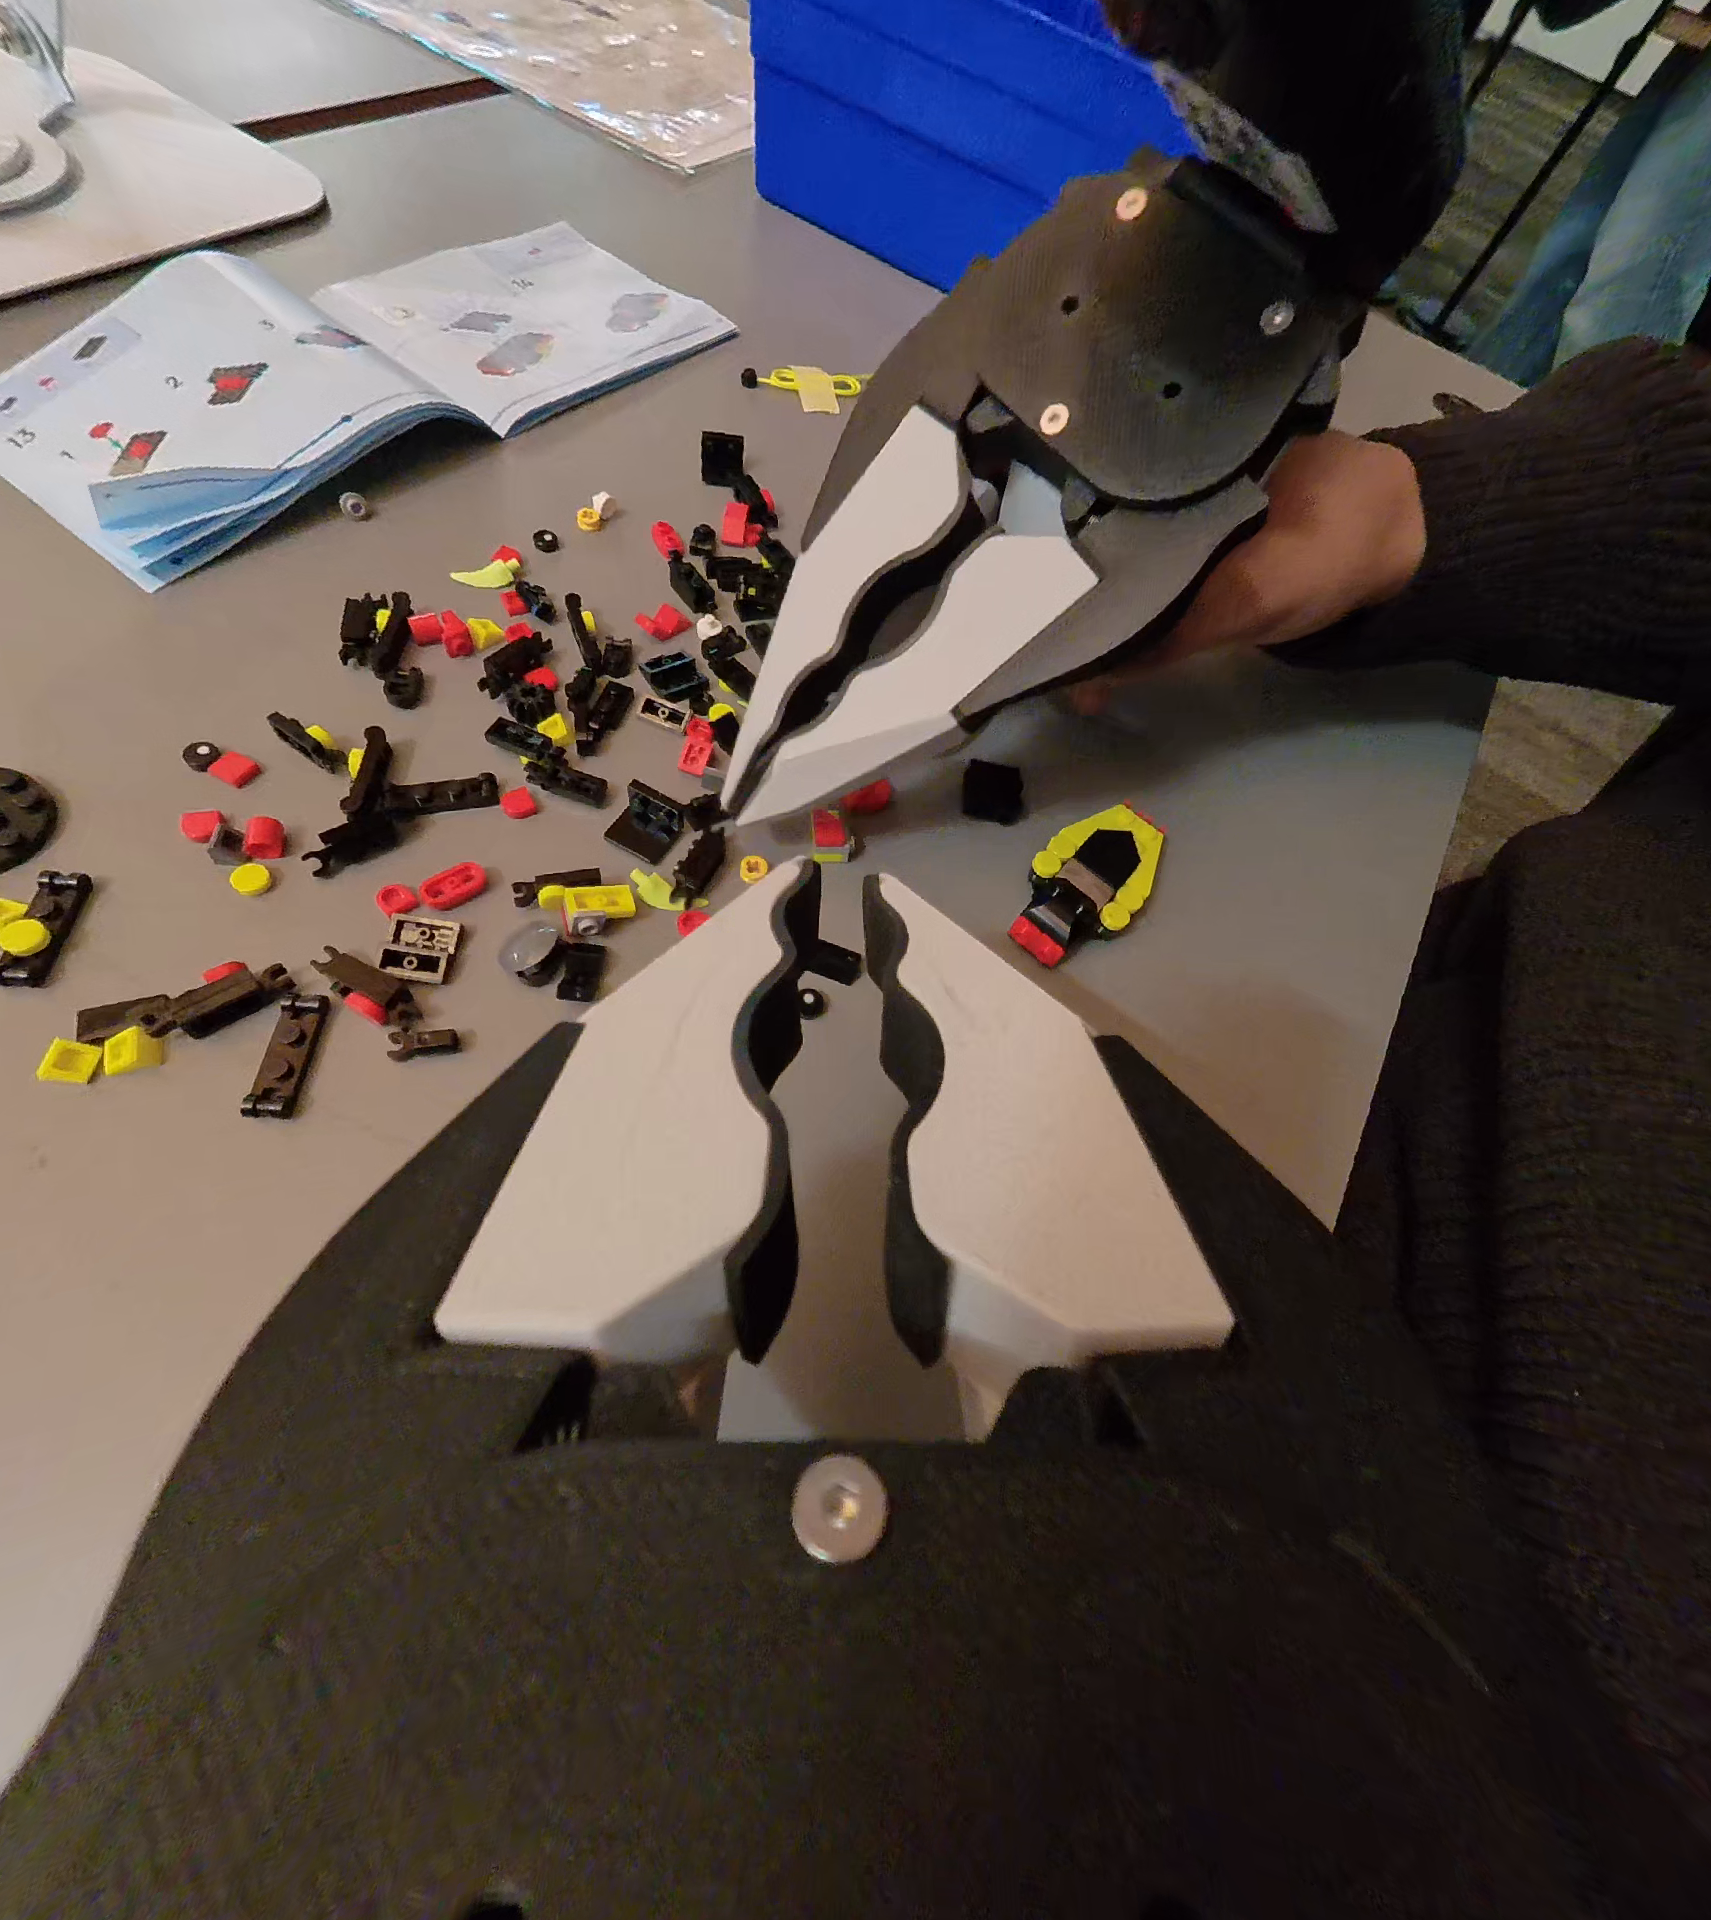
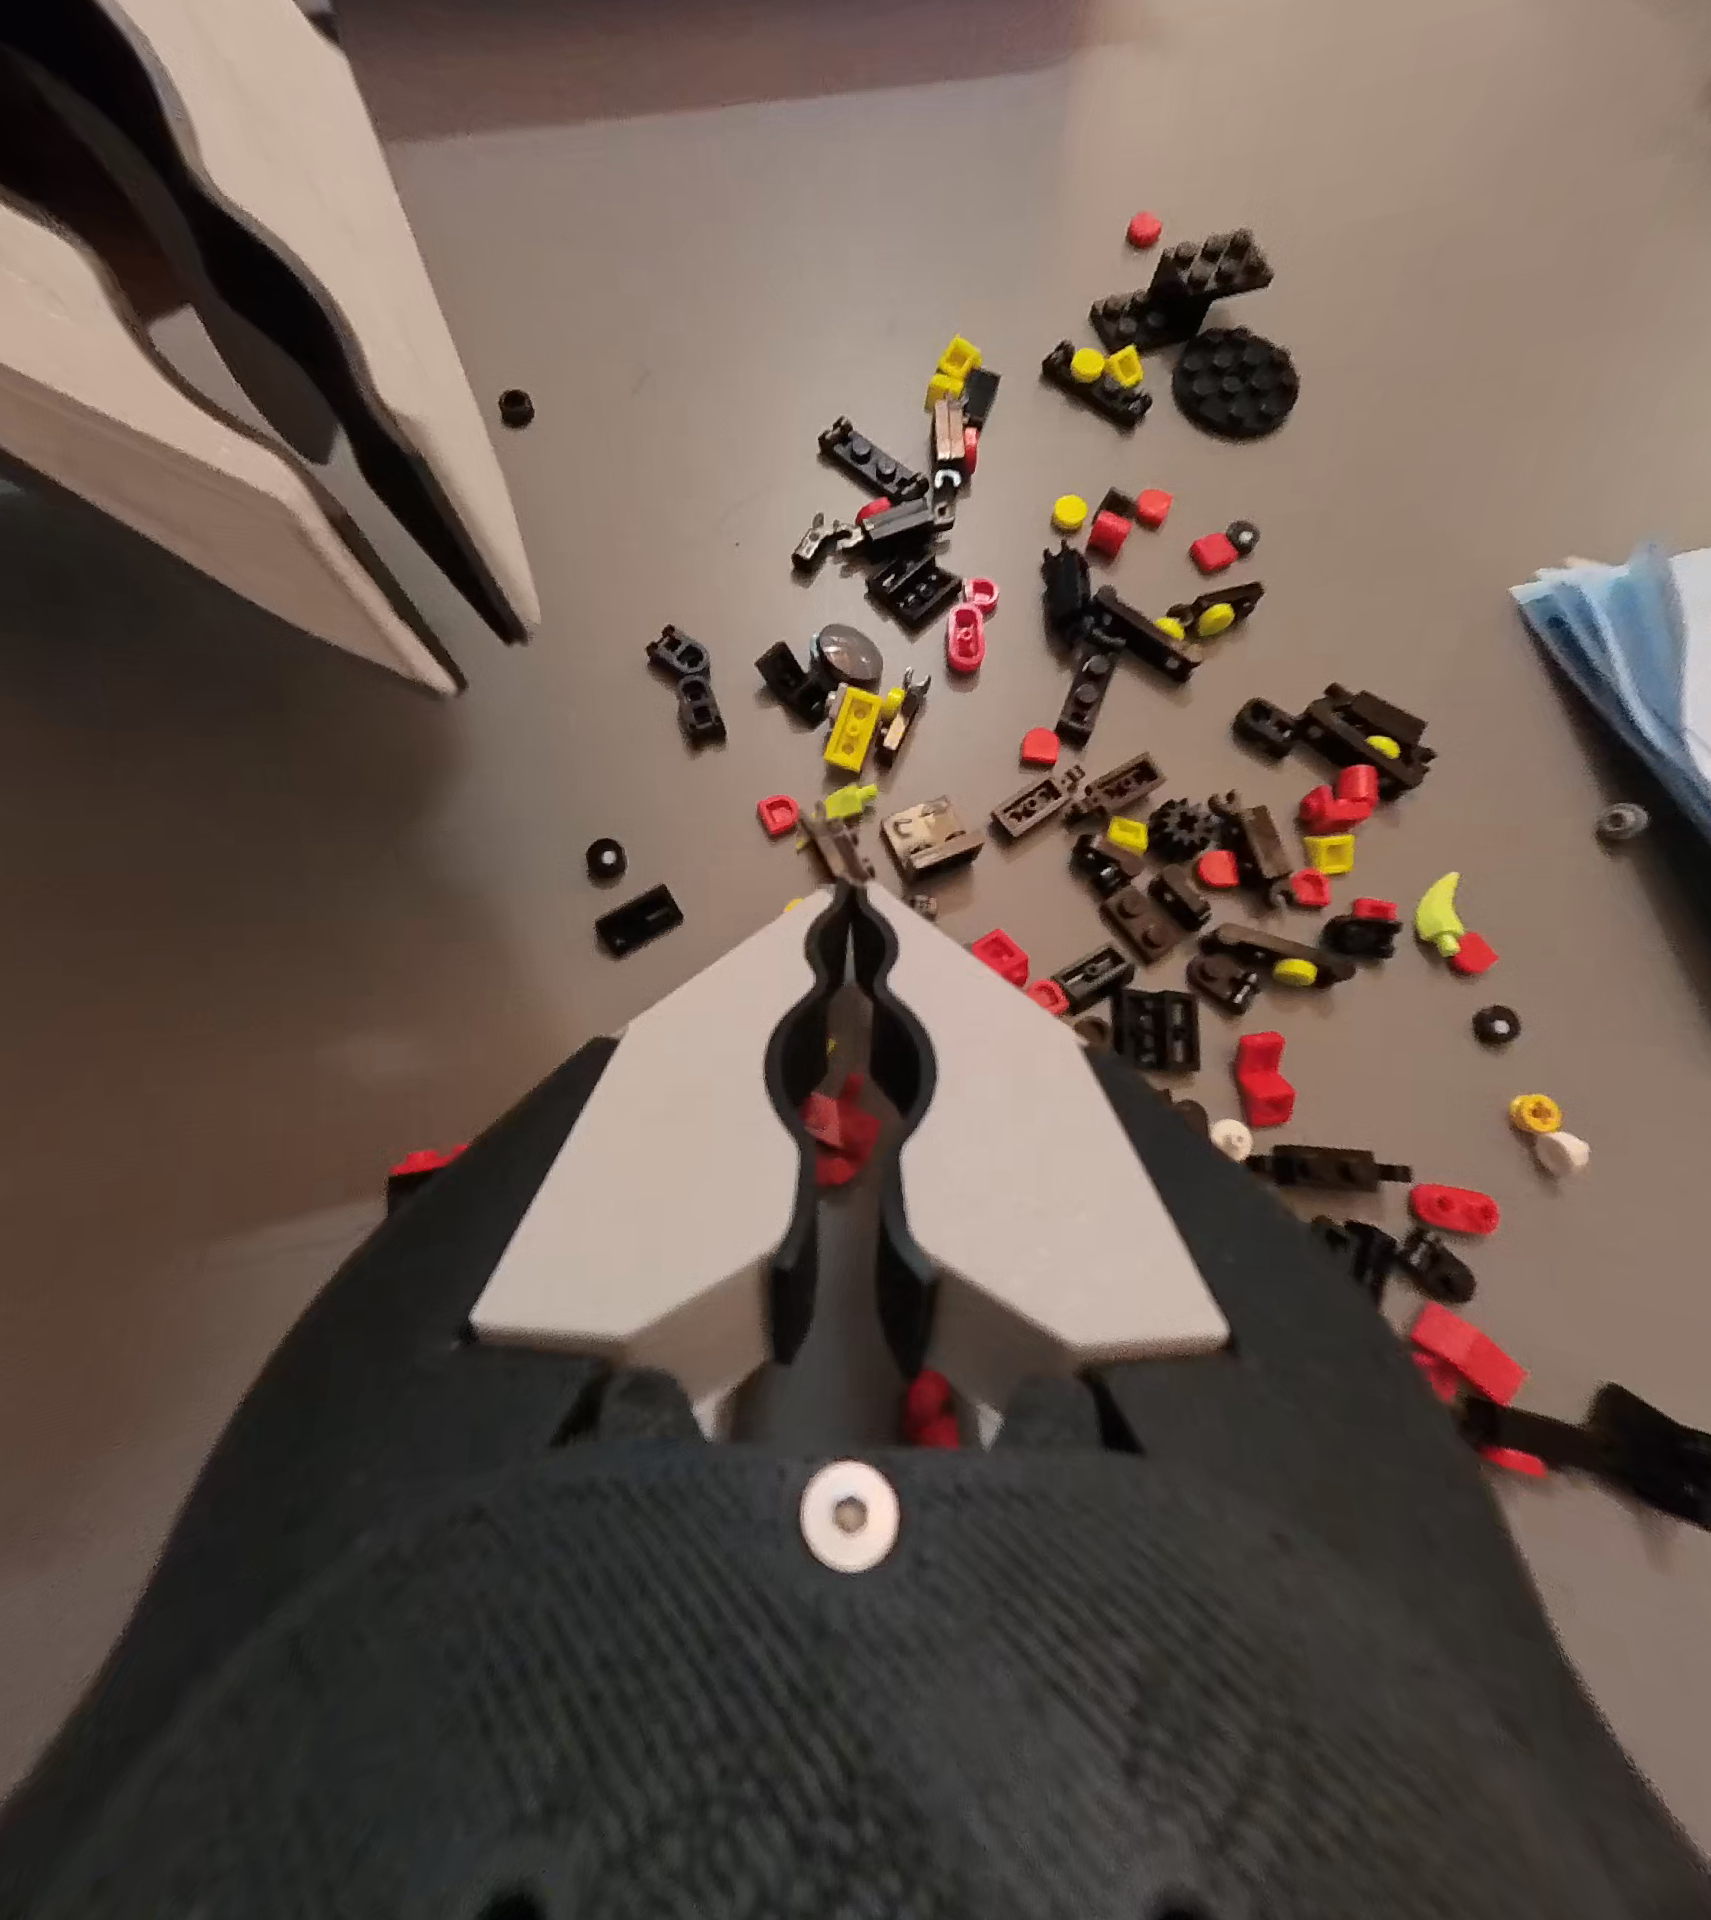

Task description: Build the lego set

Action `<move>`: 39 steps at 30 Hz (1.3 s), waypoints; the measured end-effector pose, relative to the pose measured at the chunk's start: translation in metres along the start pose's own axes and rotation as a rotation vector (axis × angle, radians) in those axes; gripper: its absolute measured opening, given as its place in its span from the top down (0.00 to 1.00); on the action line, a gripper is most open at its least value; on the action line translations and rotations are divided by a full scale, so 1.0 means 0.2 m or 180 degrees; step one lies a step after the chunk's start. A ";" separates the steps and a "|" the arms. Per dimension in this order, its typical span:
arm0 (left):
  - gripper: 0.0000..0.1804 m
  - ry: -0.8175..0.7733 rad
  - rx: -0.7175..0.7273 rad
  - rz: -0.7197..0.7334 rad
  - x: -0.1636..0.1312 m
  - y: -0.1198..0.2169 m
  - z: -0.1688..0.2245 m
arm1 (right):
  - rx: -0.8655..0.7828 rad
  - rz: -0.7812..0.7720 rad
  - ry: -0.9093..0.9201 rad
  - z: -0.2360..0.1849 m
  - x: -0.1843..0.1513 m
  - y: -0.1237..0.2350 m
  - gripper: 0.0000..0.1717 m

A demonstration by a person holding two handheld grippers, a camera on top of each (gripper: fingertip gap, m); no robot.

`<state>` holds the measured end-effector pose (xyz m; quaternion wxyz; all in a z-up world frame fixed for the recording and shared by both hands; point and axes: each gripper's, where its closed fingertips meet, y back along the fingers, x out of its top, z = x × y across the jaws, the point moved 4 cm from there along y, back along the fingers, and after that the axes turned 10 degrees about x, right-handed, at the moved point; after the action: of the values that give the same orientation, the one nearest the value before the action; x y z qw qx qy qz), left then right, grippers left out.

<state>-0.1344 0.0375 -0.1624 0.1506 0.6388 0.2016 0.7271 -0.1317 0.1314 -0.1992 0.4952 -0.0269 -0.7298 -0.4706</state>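
1. Bricks point(image 1: 560, 727) in black, red and yellow lie scattered over a grey desk point(image 1: 207, 1195), spread flat, likely so each can be found.
2. Right gripper point(image 2: 849, 896), jaws together, pinches a small dark piece point(image 2: 835, 847) at its tips.
3. Left gripper point(image 1: 838, 883) hovers nearby, jaws slightly apart and empty.
4. Half-built yellow model point(image 1: 1100, 883) sits aside near the desk edge.
5. Open booklet point(image 1: 311, 384) and blue bin point(image 1: 934, 135) lie beyond.

Each wrist camera is looking forward and steeply down along its own fingers, close above the grey table point(image 1: 155, 1195), both sharing the scattered bricks point(image 2: 1142, 727) and the booklet point(image 1: 311, 384), lying at 10 o'clock in the left view and at 3 o'clock in the right.
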 end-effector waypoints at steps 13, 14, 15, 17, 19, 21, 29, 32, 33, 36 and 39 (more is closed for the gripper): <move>0.97 -0.0007 -0.0025 -0.0088 -0.01 -0.02 0.02 | 0.0157 -0.0106 -0.0098 0.01 0.01 -0.05 0.96; 0.97 0.0011 -0.0017 -0.0077 -0.01 -0.02 0.01 | 0.0088 -0.0019 -0.0015 0.01 0.03 -0.03 0.96; 0.97 0.0049 -0.0010 -0.0059 -0.01 -0.02 0.01 | 0.0013 0.0118 0.0090 0.01 0.07 0.01 0.96; 0.96 0.0224 -0.0011 -0.0006 0.01 -0.01 -0.01 | -0.0064 0.0486 0.0347 -0.01 0.15 0.09 0.96; 0.94 0.0540 -0.0133 0.0111 0.04 0.00 -0.02 | -0.0080 0.0825 0.0681 -0.07 0.21 0.16 0.96; 0.88 0.0880 -0.0309 0.0225 0.07 0.01 -0.02 | -0.0208 0.0971 0.1069 -0.13 0.24 0.20 0.96; 0.86 0.1280 -0.0647 0.0597 0.15 0.08 -0.03 | -0.0973 0.0909 0.2257 -0.23 0.28 0.22 0.96; 0.93 0.1322 -0.0729 0.0589 0.15 0.08 -0.02 | -0.0993 0.0936 0.2321 -0.25 0.29 0.21 0.96; 0.96 0.1325 -0.0735 0.0575 0.15 0.08 -0.02 | -0.0996 0.0952 0.2328 -0.25 0.29 0.21 0.96; 0.98 0.1333 -0.0736 0.0574 0.15 0.08 -0.02 | -0.0977 0.0982 0.2310 -0.26 0.29 0.21 0.96; 0.98 0.1344 -0.0752 0.0562 0.15 0.08 -0.02 | -0.0952 0.0995 0.2288 -0.26 0.29 0.21 0.96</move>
<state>-0.1416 0.0371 -0.1296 0.1147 0.4659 0.0857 0.8732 -0.1047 0.0928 -0.1248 0.7745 -0.0430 -0.4214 -0.4699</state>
